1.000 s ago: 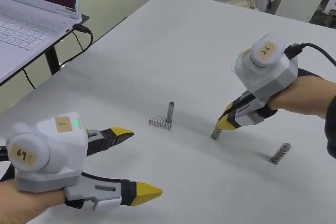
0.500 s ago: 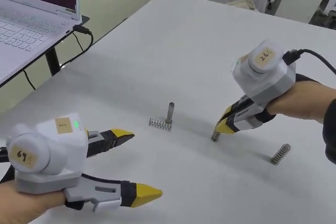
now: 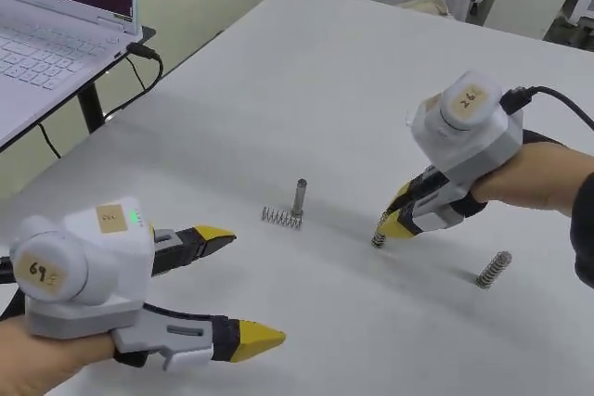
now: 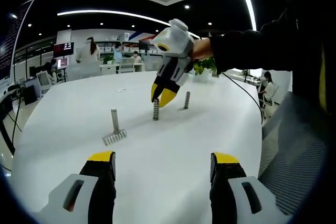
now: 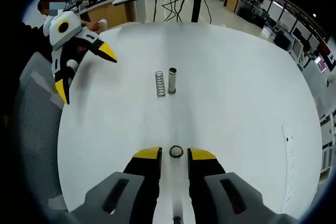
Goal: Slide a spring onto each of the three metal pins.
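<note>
A bare metal pin (image 3: 300,197) stands upright mid-table with a loose spring (image 3: 280,218) lying at its foot. To its right a second spring (image 3: 379,238) stands nearly upright under my right gripper (image 3: 390,227). In the right gripper view the jaws sit a narrow gap apart, with that spring's top ring (image 5: 176,151) between the tips of the right gripper (image 5: 175,156), not touching either. A third spring (image 3: 494,269) stands alone further right. My left gripper (image 3: 239,285) hovers open and empty at the near left. Whether pins sit inside the standing springs I cannot tell.
An open laptop (image 3: 56,25) sits on a side stand at the far left, with a black cable (image 3: 148,57) hanging from it. The white table (image 3: 306,90) stretches away behind the pin. A grey mesh chair (image 5: 37,119) stands by the table's edge.
The spring under the right gripper has gone from leaning to nearly upright, and the right gripper has dropped slightly with it. The left gripper has stayed put.
</note>
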The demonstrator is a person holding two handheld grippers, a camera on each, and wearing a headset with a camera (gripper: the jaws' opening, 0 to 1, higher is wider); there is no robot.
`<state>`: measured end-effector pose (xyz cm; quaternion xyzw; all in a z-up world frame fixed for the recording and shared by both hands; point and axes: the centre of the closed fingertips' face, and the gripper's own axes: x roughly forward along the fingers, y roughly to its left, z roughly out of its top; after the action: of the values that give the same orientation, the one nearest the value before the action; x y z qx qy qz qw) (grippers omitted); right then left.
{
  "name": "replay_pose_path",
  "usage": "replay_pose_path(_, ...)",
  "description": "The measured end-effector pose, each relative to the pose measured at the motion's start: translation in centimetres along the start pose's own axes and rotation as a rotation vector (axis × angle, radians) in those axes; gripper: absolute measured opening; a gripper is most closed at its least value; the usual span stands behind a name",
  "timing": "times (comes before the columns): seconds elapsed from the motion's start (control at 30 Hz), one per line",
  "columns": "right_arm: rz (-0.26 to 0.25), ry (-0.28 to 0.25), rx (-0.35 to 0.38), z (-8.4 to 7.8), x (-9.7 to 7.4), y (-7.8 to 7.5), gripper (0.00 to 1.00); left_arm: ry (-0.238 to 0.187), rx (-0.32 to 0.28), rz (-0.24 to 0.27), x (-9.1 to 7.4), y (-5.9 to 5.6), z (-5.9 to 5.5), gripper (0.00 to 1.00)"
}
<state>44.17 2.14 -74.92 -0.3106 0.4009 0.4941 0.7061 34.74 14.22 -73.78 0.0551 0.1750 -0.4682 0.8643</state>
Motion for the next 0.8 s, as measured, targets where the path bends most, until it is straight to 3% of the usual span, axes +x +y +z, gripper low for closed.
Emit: replay_pose_path(0.8, -0.076, -0.088, -0.02, 1.6, -3.8, 0.3, 0.22, 0.003, 0.016, 0.005, 0.5, 0.4, 0.7, 0.68)
